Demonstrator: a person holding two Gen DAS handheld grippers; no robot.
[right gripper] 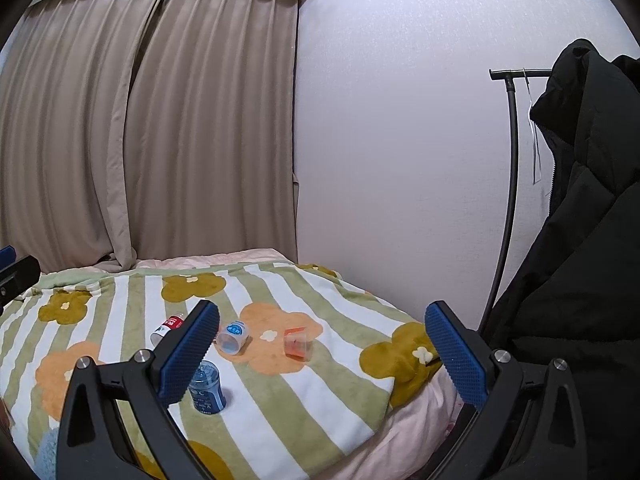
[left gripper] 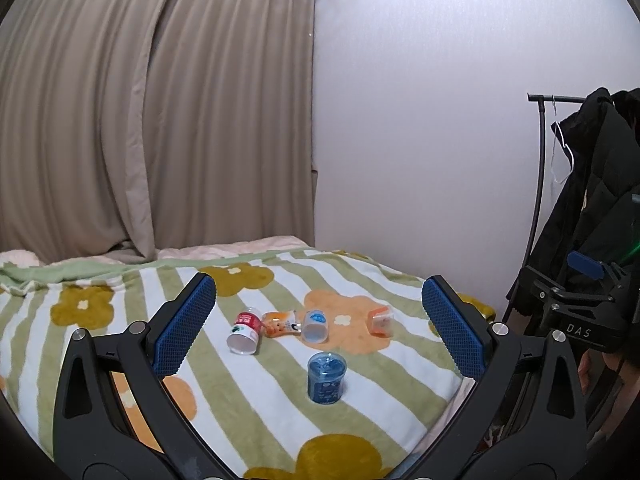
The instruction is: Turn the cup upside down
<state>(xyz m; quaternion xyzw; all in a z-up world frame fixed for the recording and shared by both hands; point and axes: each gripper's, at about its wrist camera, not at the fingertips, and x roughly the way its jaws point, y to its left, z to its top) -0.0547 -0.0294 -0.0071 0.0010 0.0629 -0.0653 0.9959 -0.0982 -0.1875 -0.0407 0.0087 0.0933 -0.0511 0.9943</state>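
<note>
- The blue cup [left gripper: 326, 377] is standing on the bed's striped blanket [left gripper: 260, 400], near four tipped cups.
- Both hand-held grippers, left [left gripper: 320, 332] and right [right gripper: 322, 354], are gaping apart, holding nothing.
- It is looking light, thin, crushable plastic; gripping its sidewall gently seems best.

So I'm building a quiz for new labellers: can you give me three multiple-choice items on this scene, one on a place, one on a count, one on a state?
1. Where do the cups sit?
A. on a flowered blanket
B. on a wooden shelf
C. in a sink

2. How many small cups are in the left wrist view?
A. two
B. five
C. nine

3. How does the dark blue cup stand?
A. on end, alone
B. crushed flat
C. held in a gripper

Answers:
1 A, the blanket lies under them all.
2 B: red cup, orange printed cup, light blue cup, orange cup, dark blue cup.
3 A: it stands apart from the other four, and both the left gripper and right gripper are open.
</note>
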